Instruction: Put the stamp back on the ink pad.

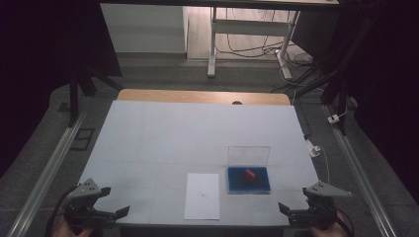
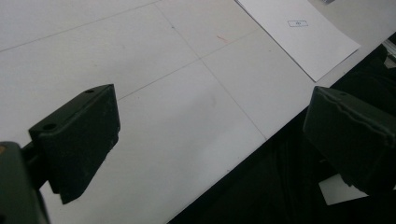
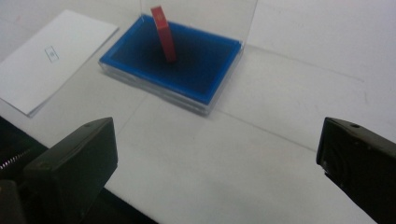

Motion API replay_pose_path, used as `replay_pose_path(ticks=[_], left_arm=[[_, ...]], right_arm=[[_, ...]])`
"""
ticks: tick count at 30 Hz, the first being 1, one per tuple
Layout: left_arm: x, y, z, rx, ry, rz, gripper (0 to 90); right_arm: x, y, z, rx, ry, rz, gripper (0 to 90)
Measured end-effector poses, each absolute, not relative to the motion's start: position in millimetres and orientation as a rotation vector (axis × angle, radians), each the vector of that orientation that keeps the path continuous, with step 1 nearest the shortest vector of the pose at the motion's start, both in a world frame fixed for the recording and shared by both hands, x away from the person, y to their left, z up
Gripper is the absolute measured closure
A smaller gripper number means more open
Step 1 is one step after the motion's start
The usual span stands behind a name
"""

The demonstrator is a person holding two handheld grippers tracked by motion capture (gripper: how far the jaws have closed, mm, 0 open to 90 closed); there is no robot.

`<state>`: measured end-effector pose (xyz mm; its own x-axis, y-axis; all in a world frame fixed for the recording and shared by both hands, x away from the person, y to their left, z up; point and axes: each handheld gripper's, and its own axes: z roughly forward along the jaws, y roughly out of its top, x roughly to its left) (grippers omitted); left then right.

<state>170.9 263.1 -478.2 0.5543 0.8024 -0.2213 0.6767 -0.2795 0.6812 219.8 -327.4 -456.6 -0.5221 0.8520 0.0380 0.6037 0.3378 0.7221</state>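
Box with a blue lining, placed flat on the counter, clear lid propped upright at the far side of the box, likely so that the inside can be reached from above and from the front. Standing on edge inside the box, roughly at the middle of the blue lining: red band, tilted a little, seen close in the right claw view, where the box lies ahead and to the left. Probably stood up like that to offer two flat sides for a pinch.

Just left of the box, apart from it: sheet of paper with a small printed mark, lying flat, perhaps as a spot for setting something down.

Right claw held low, in front of the box and to its right, spread wide and gripping nothing, seemingly poised for a reach at the band. Left claw well to the left of the box, beyond the paper, likewise spread wide and empty, parked clear of the other's path. Nothing touched yet.
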Motion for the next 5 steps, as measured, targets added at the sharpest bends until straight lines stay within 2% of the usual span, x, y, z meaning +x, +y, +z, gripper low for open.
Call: replay_pose_path(ticks=[5], left_arm=[[171.5, 262.9, -477.9, 2.030, 1.184, 0.211, 4.2]], right_arm=[[221.4, -327.2, -458.1, 1.306, 2.278, 0.985, 0.0]])
